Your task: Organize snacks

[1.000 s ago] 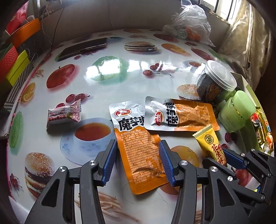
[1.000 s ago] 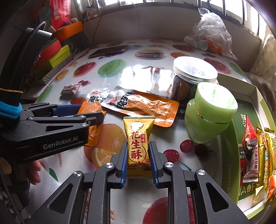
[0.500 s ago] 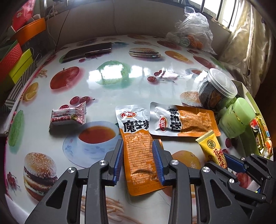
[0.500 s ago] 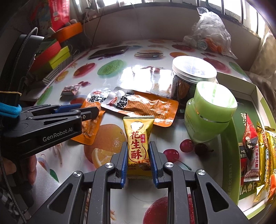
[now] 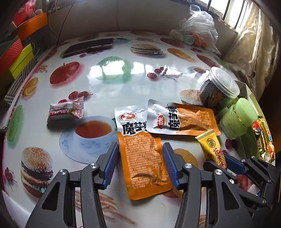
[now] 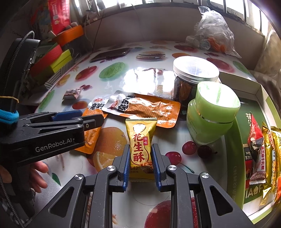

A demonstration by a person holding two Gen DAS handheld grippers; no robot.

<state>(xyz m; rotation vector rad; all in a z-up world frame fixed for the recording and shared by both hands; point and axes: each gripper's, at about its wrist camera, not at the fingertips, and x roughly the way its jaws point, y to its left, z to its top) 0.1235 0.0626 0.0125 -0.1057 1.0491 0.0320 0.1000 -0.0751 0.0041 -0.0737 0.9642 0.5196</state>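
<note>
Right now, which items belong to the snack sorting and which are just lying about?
Job:
yellow peanut-crisp packet, in the right gripper
two orange pouches
small red-and-white packet
box of snacks

Lying about:
phone
plastic bag
green jar

Daylight comes from the windows (image 5: pixel 226 12) at the far side and throws a hard white glare across the middle of the glossy tabletop (image 5: pixel 112 70); in the right wrist view the same glare washes out the print near the clear jar's lid (image 6: pixel 195 70). Both pictures are sharp at the centre. The fisheye bends the edges strongly, and the corners fall to black. Shadows are soft and short.
</note>
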